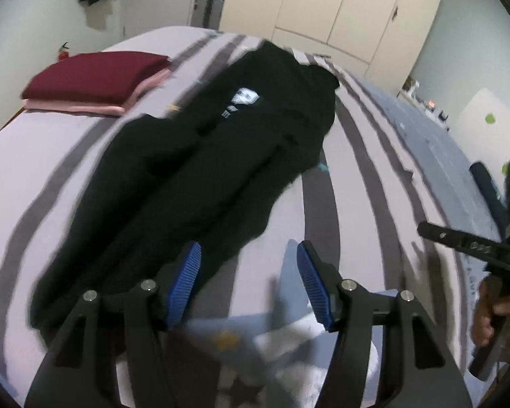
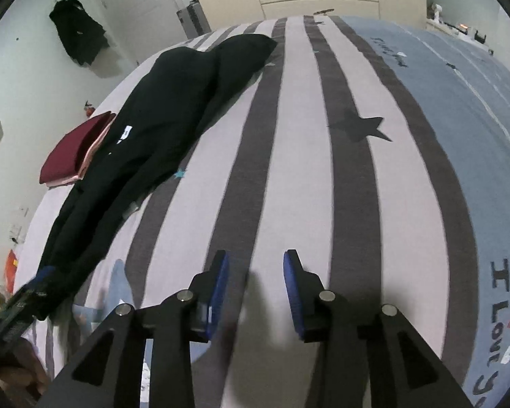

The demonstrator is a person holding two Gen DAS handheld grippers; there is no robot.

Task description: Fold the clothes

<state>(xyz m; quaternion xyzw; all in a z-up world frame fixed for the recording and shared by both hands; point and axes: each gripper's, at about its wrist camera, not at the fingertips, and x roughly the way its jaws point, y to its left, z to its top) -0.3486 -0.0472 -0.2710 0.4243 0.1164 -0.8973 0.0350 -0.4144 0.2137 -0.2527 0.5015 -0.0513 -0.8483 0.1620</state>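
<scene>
A long black garment (image 1: 204, 156) with a white label lies stretched along the striped bed cover (image 1: 357, 170). My left gripper (image 1: 249, 248) hangs open over its near end. The left blue pad overlaps the cloth's edge and nothing sits between the pads. In the right wrist view the same garment (image 2: 153, 129) lies off to the left. My right gripper (image 2: 256, 256) is open over bare stripes of the bed cover (image 2: 306, 136), apart from the cloth and holding nothing.
A folded stack, maroon on pink (image 1: 91, 74), rests at the bed's far left, also seen as the folded stack (image 2: 71, 149). A person's hand (image 1: 489, 316) shows at the right edge. Cream wardrobe (image 1: 340, 6) stands behind the bed; dark clothing (image 2: 78, 34) hangs on the wall.
</scene>
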